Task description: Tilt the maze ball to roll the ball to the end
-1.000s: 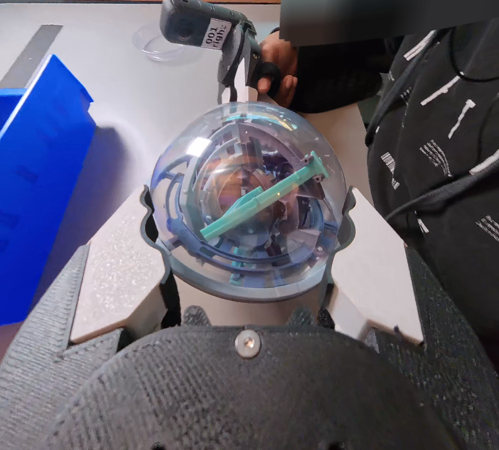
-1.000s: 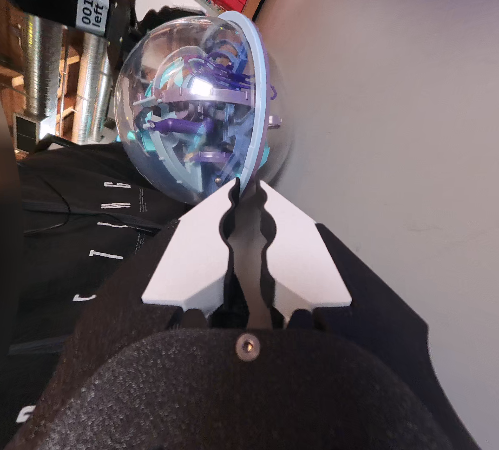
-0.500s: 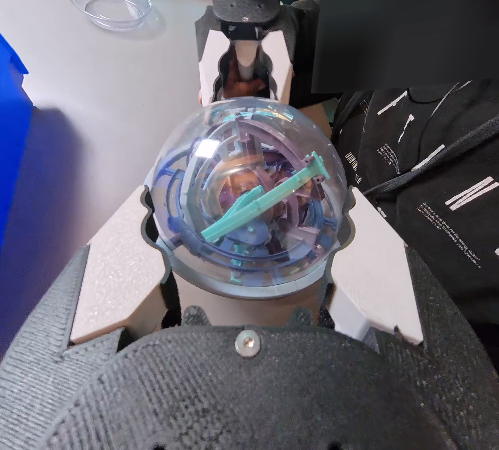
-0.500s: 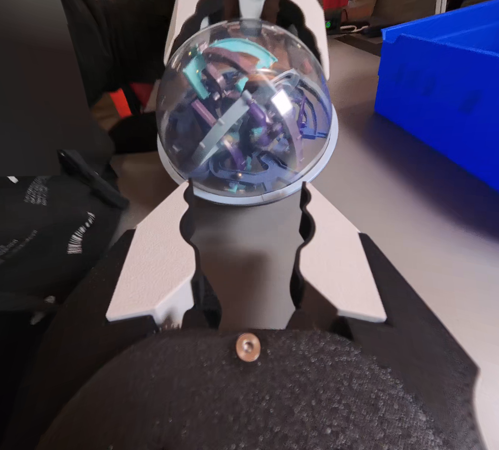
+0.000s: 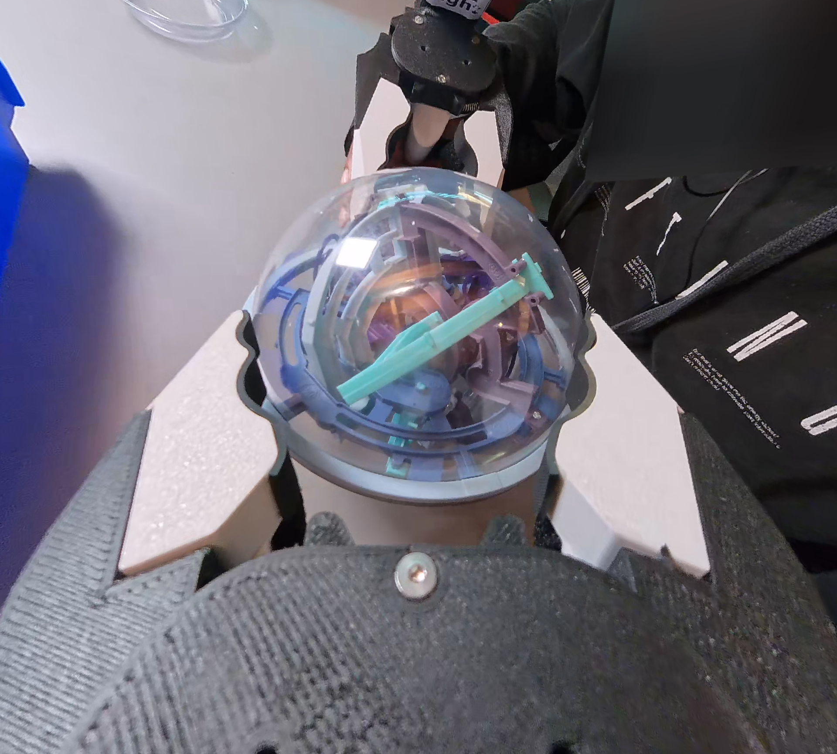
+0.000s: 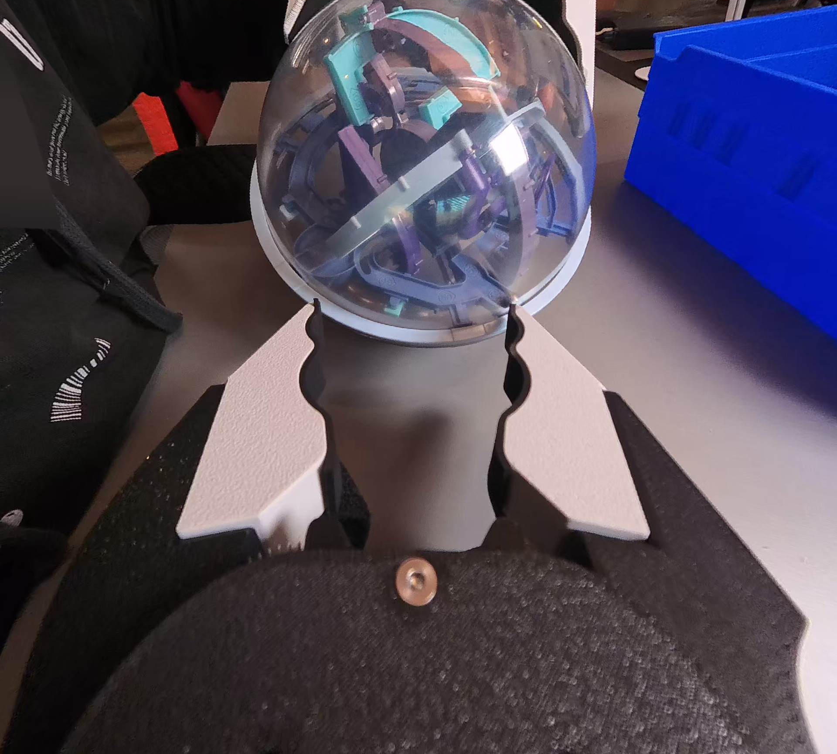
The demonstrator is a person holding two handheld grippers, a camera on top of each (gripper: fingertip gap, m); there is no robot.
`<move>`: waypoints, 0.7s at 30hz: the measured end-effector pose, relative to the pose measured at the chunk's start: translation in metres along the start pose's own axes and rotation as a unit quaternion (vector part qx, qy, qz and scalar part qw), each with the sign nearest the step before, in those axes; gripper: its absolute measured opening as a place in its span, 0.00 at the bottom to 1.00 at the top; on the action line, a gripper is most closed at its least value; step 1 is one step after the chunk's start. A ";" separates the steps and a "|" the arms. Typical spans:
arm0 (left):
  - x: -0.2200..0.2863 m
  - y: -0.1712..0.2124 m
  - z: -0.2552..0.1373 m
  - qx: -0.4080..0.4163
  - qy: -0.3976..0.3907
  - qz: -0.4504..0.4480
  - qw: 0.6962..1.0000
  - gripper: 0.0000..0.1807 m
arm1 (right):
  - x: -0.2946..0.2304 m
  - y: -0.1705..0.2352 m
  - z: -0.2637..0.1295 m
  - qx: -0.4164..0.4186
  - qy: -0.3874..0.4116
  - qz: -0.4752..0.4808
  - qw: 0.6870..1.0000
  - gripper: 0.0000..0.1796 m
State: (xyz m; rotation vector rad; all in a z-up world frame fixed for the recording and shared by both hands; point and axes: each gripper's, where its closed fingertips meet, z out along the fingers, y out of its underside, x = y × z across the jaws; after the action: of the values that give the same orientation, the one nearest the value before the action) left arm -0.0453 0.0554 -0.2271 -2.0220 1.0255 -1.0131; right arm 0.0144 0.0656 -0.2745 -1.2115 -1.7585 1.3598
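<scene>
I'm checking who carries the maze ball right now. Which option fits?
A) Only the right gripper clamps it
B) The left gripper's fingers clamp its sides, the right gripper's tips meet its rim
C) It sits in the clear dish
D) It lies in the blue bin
B: the left gripper straddles the maze ball, and the right gripper has its tips at the rim.

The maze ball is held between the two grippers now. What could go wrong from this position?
1. The maze ball is a smooth clear sphere. The left gripper holds it only at its sides, and the right gripper only at its fingertips, near the rim, so it could slip while tilting.
2. If it drops, it may roll on the table toward the blue bin.
3. The small ball inside cannot be made out, so tilting could send it off its track.
</scene>
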 end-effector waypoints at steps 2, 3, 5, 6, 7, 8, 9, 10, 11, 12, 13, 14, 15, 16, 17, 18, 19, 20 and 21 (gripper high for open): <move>0.001 0.000 0.000 -0.002 0.001 0.004 1.000 0.76 | 0.000 0.000 0.000 0.000 -0.002 0.002 1.000 0.43; 0.002 0.000 0.000 -0.005 0.002 0.008 1.000 0.76 | 0.000 0.000 -0.001 0.001 -0.004 0.004 1.000 0.42; 0.004 0.001 0.000 -0.009 0.005 0.018 1.000 0.76 | -0.001 -0.002 -0.002 0.007 -0.011 0.014 1.000 0.42; 0.005 0.001 0.000 -0.010 0.007 0.025 1.000 0.76 | 0.000 -0.002 -0.003 0.009 -0.013 0.018 1.000 0.42; 0.006 0.002 0.001 -0.010 0.010 0.032 0.999 0.76 | 0.000 -0.003 -0.003 0.010 -0.013 0.021 1.000 0.41; 0.007 0.002 0.001 -0.010 0.013 0.040 0.999 0.76 | 0.001 -0.003 -0.004 0.011 -0.013 0.022 1.000 0.41; 0.008 0.002 0.001 -0.010 0.018 0.048 0.999 0.76 | 0.001 -0.003 -0.004 0.011 -0.013 0.022 1.000 0.41; 0.010 0.002 0.001 -0.010 0.023 0.053 0.998 0.75 | 0.001 -0.002 -0.004 0.010 -0.014 0.021 1.000 0.40; 0.011 0.003 0.000 -0.010 0.030 0.056 0.998 0.75 | 0.001 -0.002 -0.004 0.010 -0.015 0.021 1.000 0.40; 0.012 0.003 0.000 -0.008 0.035 0.060 0.998 0.75 | 0.001 -0.002 -0.005 0.010 -0.017 0.022 1.000 0.39; 0.012 0.003 0.000 -0.007 0.038 0.063 0.997 0.75 | 0.001 -0.002 -0.005 0.010 -0.017 0.025 0.999 0.37; 0.012 0.003 0.000 -0.006 0.040 0.062 0.997 0.75 | 0.002 -0.002 -0.005 0.011 -0.019 0.032 0.999 0.36; 0.012 0.002 0.000 -0.005 0.041 0.061 0.997 0.75 | 0.003 -0.002 -0.007 0.013 -0.023 0.041 0.999 0.34; 0.012 0.003 0.000 -0.005 0.043 0.061 0.997 0.75 | 0.004 -0.003 -0.008 0.017 -0.027 0.053 0.998 0.31; 0.012 0.003 -0.001 -0.004 0.045 0.065 0.997 0.75 | 0.007 -0.004 -0.010 0.021 -0.030 0.068 0.997 0.29; 0.012 0.003 -0.001 -0.004 0.046 0.067 0.997 0.75 | 0.010 -0.005 -0.012 0.026 -0.033 0.084 0.996 0.28; 0.013 0.004 -0.001 -0.004 0.047 0.070 0.996 0.75 | 0.012 -0.006 -0.014 0.029 -0.039 0.102 0.994 0.27; 0.013 0.004 -0.001 -0.004 0.049 0.073 0.996 0.75 | 0.015 -0.006 -0.015 0.031 -0.044 0.123 0.991 0.26; 0.014 0.005 -0.002 -0.005 0.050 0.077 0.996 0.75 | 0.018 -0.005 -0.016 0.032 -0.049 0.145 0.988 0.26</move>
State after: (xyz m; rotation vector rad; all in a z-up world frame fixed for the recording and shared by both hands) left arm -0.0432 0.0410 -0.2250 -1.8829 1.2218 -1.0379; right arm 0.0197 0.0882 -0.2659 -1.4286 -1.6350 1.6534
